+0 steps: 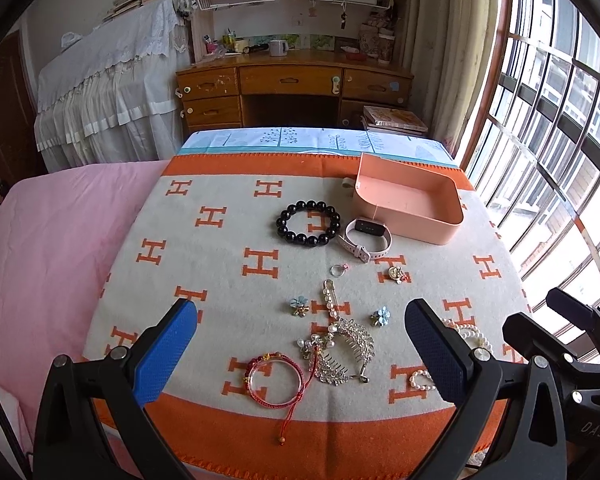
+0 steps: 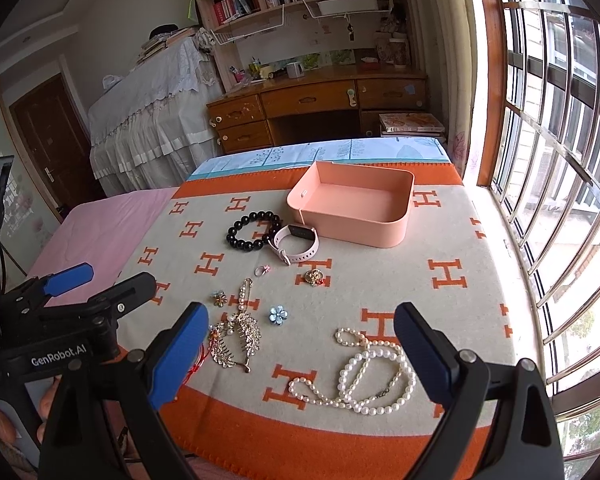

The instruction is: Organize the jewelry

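On blanket (image 1: 220,264), two flower brooches (image 1: 299,306).

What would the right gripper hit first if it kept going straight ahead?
Probably the pearl necklace: it lies on the blanket between the open right gripper fingers, nearest in its line. Depth is unclear.

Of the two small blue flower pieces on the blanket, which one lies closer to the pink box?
The blue flower to the right of the pearl pin, on the window side. The other flower lies left of the pin, farther from the pink box.
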`<state>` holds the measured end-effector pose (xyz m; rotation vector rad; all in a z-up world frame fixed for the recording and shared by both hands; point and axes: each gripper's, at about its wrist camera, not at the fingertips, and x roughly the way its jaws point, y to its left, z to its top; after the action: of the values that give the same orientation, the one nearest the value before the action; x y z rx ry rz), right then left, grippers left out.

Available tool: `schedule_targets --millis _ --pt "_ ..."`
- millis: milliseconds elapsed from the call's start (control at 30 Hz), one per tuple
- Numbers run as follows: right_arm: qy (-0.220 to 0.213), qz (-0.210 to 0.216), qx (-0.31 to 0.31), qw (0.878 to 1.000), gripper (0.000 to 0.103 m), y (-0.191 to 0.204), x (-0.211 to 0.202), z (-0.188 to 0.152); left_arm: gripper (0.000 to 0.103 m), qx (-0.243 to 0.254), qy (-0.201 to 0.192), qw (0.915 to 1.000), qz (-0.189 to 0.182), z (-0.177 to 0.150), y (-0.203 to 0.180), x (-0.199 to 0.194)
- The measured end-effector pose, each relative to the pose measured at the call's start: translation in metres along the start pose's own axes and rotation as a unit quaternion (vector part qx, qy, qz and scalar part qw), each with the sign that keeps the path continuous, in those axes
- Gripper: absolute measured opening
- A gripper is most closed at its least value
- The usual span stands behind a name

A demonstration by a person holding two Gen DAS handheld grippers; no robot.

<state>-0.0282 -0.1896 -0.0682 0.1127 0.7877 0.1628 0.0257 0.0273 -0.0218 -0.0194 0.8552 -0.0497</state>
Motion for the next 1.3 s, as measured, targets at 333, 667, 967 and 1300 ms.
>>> schedule_targets --millis 333,667,967,1300 --pt "0.012 0.002 0.001 1.0 0.095 -0.014 0.003 0.024 0.102 -0.02 -0.007 0.9997 0.01 0.032 0.029 0.008" --pt "0.07 0.019 0.004 0.997 0.086 -0.022 0.053 0.077 0.102 0.033 0.033 0.9988 0.012 0.083 0.031 0.058" --pt "0.191 0.038 0.056 0.979 0.046 -0.027 0.164 0.09 0.1 0.02 0.129 0.9912 0.021 0.107 0.04 0.182" --pt "0.252 0.007 0.072 0.965 0.019 -0.035 0.234 0.079 0.074 0.014 0.195 0.9804 0.027 0.102 0.029 0.261"
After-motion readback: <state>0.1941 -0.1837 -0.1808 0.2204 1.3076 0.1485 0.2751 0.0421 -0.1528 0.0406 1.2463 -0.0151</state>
